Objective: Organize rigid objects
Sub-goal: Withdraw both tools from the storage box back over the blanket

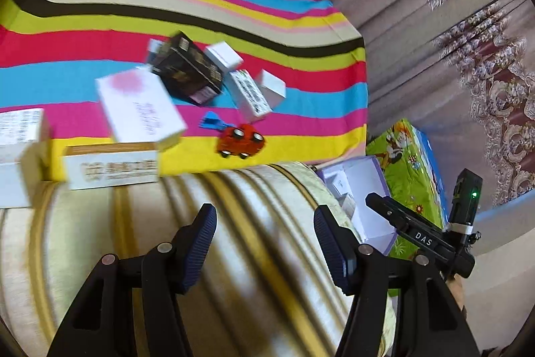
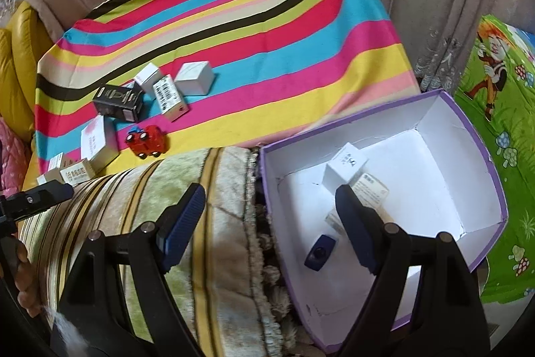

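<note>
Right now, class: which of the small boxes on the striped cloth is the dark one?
The black box with gold print, lying beside the barcode-labelled white box and behind the red toy car. Every other box on the cloth is white or pale.

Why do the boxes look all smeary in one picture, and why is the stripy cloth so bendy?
Left wrist view: motion blur smears the white boxes and the red toy car. Right wrist view: sharper, the purple box shows crisp edges. In both, the fisheye lens curves the striped cloth and darkens the corners.

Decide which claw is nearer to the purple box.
Right. The right claw hangs open at the purple box rim; the left claw is open over the striped blanket beside it.
</note>
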Available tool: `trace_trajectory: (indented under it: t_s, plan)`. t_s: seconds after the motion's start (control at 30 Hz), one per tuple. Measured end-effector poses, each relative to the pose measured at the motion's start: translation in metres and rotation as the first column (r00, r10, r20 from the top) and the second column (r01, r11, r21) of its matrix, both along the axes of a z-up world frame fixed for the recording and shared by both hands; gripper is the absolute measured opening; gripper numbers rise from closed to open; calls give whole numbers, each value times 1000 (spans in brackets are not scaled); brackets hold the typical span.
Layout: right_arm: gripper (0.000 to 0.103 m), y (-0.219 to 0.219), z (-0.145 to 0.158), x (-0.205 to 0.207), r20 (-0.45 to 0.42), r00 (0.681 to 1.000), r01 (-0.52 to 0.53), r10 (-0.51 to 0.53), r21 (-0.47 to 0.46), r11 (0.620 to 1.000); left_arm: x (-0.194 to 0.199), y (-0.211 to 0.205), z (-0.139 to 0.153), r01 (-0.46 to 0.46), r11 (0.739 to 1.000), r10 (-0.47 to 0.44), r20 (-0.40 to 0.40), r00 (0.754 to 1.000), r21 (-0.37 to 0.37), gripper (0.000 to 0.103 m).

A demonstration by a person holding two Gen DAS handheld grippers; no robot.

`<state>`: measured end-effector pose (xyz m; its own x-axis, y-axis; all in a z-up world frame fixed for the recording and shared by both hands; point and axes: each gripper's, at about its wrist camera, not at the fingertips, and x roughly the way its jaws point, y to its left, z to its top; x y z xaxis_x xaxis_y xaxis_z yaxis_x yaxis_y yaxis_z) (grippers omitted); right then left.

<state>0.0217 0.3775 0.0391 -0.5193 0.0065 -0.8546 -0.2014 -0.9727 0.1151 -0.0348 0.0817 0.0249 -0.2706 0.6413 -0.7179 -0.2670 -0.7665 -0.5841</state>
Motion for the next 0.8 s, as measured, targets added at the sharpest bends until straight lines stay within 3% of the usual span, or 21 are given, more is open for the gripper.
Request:
trace_trajectory:
  t_s: [0.37,0.8]
  plan:
    - [83,-42,-2,-3,7,996,-92,92,30,995,6,-69,16,-113,993,110,-59,992,-41,62]
    - [83,-86,0,-16,22,981,-193,192,51,980,-4,-127,15,-264,951,254,-79,964,-163,62]
